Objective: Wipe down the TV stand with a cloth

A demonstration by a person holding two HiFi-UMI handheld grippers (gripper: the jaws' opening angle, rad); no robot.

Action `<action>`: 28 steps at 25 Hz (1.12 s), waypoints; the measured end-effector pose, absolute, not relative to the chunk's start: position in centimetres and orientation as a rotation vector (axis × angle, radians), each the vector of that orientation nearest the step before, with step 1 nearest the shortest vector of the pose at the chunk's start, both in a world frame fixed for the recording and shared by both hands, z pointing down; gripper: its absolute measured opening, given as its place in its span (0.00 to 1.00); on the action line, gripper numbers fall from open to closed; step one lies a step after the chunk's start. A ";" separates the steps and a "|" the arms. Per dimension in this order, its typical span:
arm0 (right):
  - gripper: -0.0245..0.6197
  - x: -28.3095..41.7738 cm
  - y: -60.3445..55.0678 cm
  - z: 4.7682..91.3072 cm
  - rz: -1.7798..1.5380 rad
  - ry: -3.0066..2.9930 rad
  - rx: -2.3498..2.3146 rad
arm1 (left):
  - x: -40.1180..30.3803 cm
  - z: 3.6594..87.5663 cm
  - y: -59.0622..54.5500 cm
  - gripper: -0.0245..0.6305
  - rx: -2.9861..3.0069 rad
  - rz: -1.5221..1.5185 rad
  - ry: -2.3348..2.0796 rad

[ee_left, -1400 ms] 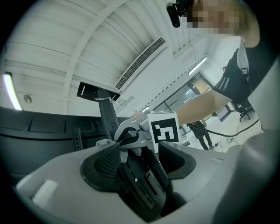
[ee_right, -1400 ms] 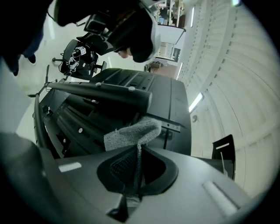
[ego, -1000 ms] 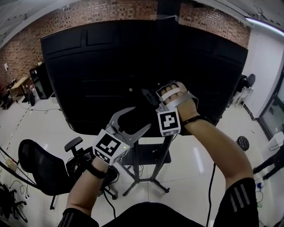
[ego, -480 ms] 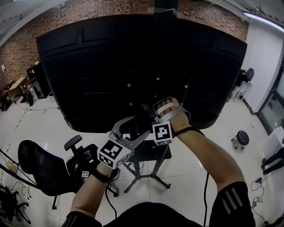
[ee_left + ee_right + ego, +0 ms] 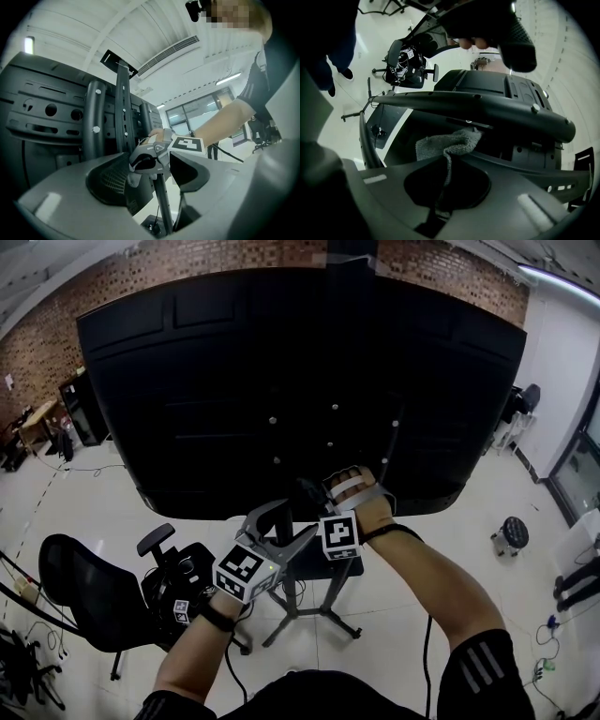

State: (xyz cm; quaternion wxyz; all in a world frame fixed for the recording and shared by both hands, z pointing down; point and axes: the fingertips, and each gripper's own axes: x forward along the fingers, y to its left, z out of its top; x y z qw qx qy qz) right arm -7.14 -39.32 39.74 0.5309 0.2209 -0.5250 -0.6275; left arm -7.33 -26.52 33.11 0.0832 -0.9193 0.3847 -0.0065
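My left gripper (image 5: 292, 519) and right gripper (image 5: 309, 495) make two, with one cloth (image 5: 447, 143). One TV (image 5: 281, 381), one stand (image 5: 323, 615), one chair (image 5: 84, 592), one stool (image 5: 511, 532).

No readable words or numbers; the left tool's cube (image 5: 242, 570) and right tool's cube (image 5: 340, 535) show only black-and-white squares.

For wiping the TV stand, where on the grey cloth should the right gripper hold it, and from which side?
Pinch a gathered fold near one edge, from behind, so most of the cloth juts past the jaw tips as a pad. The right gripper holds it that way: jaws shut on a narrow strand, the wad bunched ahead.
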 end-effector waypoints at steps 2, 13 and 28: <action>0.05 -7.3 -38.8 39.5 -1.461 -1.345 0.542 | -7.4 33.2 -26.6 0.49 -2.748 -0.019 1.160; 0.05 -5.0 -30.0 27.3 -1.310 -2.023 0.804 | -5.4 26.4 -23.8 0.49 -2.652 0.123 1.067; 0.05 7.8 -33.0 17.1 -1.094 -2.322 1.139 | 3.6 18.4 -24.4 0.49 -2.551 0.184 0.939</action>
